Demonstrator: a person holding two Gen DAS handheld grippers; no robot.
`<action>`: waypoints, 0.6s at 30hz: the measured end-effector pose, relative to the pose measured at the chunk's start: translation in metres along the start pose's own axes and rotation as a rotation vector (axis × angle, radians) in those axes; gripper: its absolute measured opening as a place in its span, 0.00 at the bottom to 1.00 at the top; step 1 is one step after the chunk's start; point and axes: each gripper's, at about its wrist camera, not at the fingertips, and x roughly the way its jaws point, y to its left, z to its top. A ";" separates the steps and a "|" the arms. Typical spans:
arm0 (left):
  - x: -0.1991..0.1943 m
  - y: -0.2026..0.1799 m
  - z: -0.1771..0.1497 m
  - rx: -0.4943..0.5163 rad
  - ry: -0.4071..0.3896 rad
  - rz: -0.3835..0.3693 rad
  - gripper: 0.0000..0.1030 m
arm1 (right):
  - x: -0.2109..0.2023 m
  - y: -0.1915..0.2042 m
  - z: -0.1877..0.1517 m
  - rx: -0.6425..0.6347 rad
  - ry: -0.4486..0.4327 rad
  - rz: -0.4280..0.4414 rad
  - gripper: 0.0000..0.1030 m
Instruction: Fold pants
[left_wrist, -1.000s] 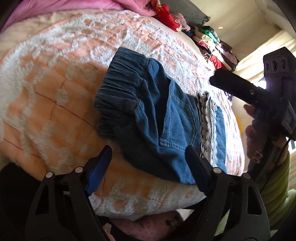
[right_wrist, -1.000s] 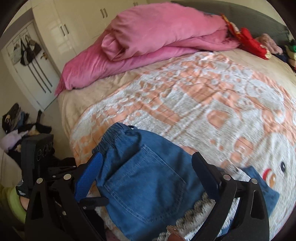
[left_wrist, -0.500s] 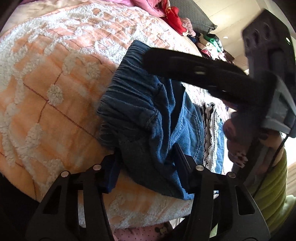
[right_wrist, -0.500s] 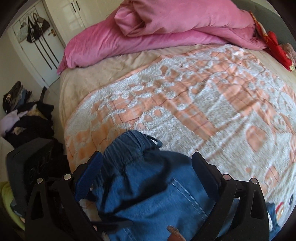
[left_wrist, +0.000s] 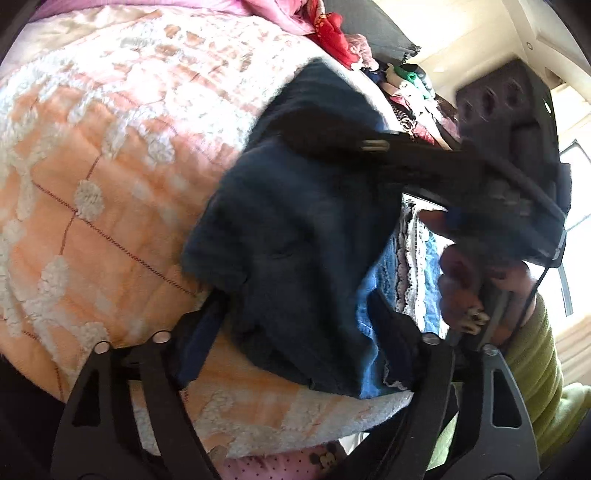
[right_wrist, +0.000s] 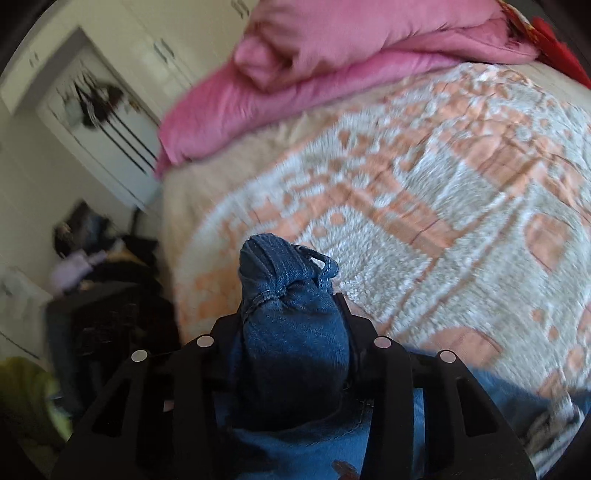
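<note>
Right tool (right_wrist: 291, 332) closing on bunched pants (right_wrist: 291, 314)

I count one pair of denim pants (right_wrist: 291, 332), bunched between my right hand-held gripper's (right_wrist: 291, 325) closing jaws, two hand-held grippers in all, one pink duvet (right_wrist: 332, 62) ahead, one bed (right_wrist: 443, 192).

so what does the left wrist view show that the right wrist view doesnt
Only the left wrist view shows the lace-trimmed hem, the clothes pile, the person's hand with the right gripper reaching over the jeans, and the left gripper, jaws opening around denim. Only the right wrist view shows the pink duvet, the white door and the bunched waistband between closing jaws. Both share the denim pants and the orange blanket.
</note>
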 end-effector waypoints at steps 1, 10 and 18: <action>0.000 -0.003 -0.001 0.006 0.000 0.004 0.72 | -0.012 -0.001 -0.002 0.010 -0.028 0.016 0.39; 0.016 -0.053 0.003 0.090 0.046 -0.098 0.71 | -0.088 -0.019 -0.025 0.076 -0.171 0.054 0.40; 0.028 -0.116 -0.008 0.243 0.074 -0.118 0.69 | -0.135 -0.038 -0.054 0.111 -0.252 0.003 0.49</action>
